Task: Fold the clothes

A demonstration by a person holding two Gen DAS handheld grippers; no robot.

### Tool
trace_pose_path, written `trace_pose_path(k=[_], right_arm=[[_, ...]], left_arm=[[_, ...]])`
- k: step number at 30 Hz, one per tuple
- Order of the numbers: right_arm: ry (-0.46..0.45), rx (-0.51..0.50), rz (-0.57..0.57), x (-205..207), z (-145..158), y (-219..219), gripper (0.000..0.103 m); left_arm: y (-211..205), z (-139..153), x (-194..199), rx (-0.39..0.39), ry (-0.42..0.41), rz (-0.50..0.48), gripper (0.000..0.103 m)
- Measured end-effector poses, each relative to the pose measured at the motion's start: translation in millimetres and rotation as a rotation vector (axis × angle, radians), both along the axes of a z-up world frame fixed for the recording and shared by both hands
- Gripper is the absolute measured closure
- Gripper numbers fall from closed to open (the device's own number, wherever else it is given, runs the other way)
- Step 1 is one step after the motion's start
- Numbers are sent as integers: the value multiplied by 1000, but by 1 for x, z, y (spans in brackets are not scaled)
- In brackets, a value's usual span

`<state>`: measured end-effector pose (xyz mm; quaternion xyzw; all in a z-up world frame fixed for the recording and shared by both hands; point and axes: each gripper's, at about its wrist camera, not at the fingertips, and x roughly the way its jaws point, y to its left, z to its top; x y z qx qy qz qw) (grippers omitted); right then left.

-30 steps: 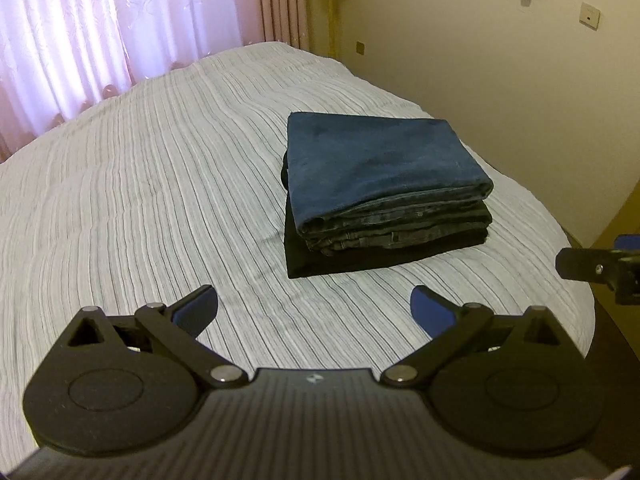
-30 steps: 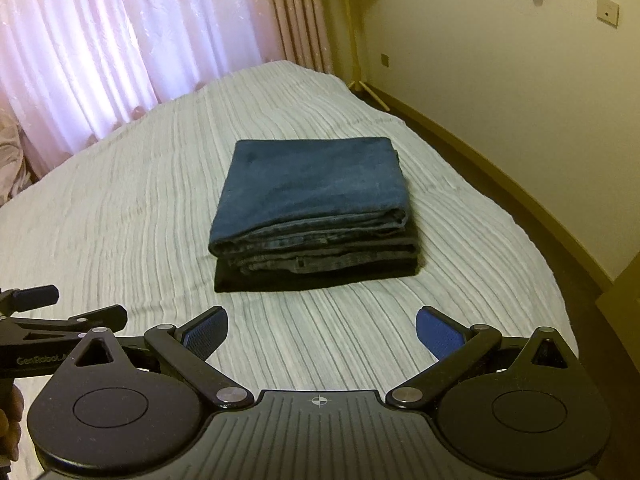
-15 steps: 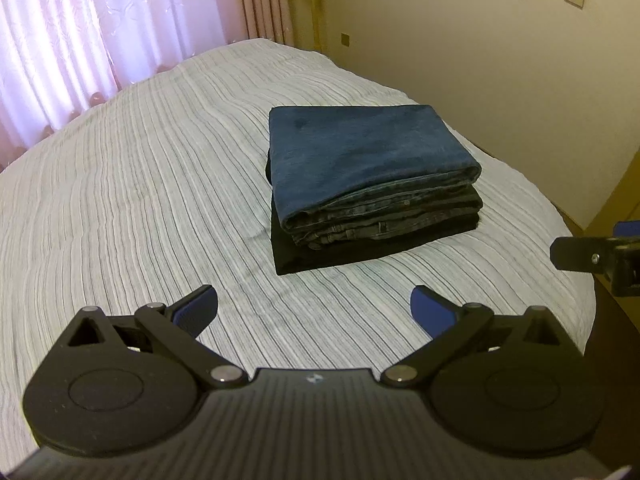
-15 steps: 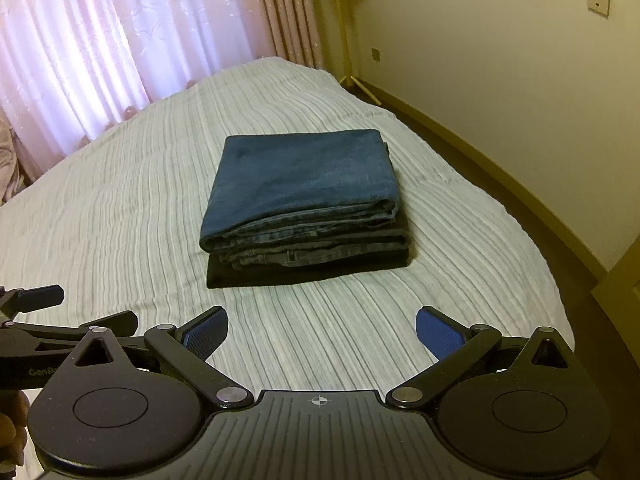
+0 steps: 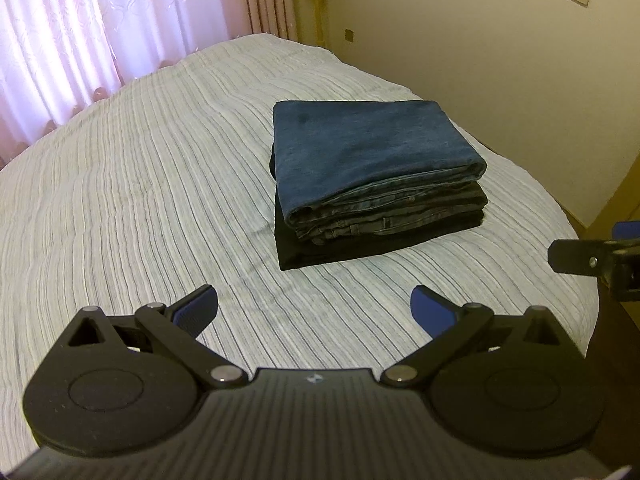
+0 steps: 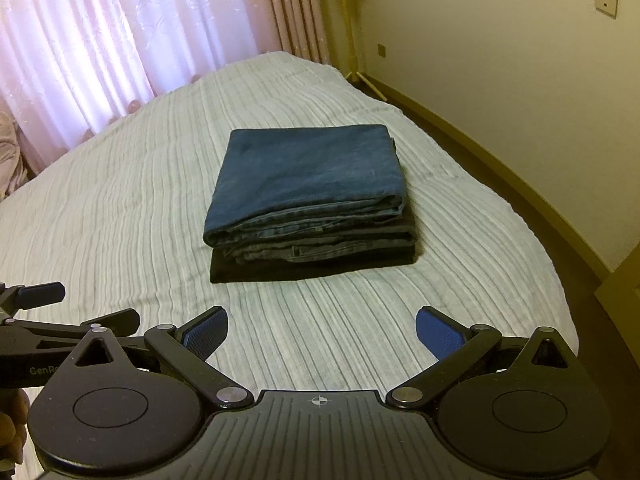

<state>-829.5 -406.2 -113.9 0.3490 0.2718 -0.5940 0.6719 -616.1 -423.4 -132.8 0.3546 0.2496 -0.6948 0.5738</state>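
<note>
A neat stack of folded clothes (image 5: 372, 184) lies on the striped bed (image 5: 140, 200): blue jeans on top, greyer denim under them, a black garment at the bottom. It also shows in the right wrist view (image 6: 312, 200). My left gripper (image 5: 314, 312) is open and empty, held above the bed short of the stack. My right gripper (image 6: 322, 334) is open and empty, also short of the stack. Each gripper shows at the edge of the other's view: the right one (image 5: 592, 264), the left one (image 6: 36, 308).
Pink curtains (image 5: 100, 28) hang behind the bed. A cream wall (image 5: 500, 60) with sockets runs along the right. The bed's right edge drops to a dark floor (image 6: 500, 160). A wooden stand (image 6: 352, 40) is in the far corner.
Both grippers have drawn back and up a little from the stack. The stack has not moved. Both grippers stay open.
</note>
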Motion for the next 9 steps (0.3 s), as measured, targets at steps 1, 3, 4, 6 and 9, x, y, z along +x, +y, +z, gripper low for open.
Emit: trace_pose_path(k=[1, 3, 4, 6, 9], right_arm=[[0, 1, 2, 1, 0, 0, 0], [1, 3, 6, 1, -1, -1, 0], [1, 4, 8, 2, -1, -1, 0], [3, 4, 10, 2, -2, -1, 0], [7, 3, 15, 2, -1, -2, 0]], left_arm=[[0, 0, 0, 1, -1, 1, 1], [0, -1, 0, 1, -4, 3, 1], [0, -1, 0, 0, -4, 5, 1], [0, -1, 1, -3, -5, 9, 1], [0, -1, 1, -7, -3, 15, 1]])
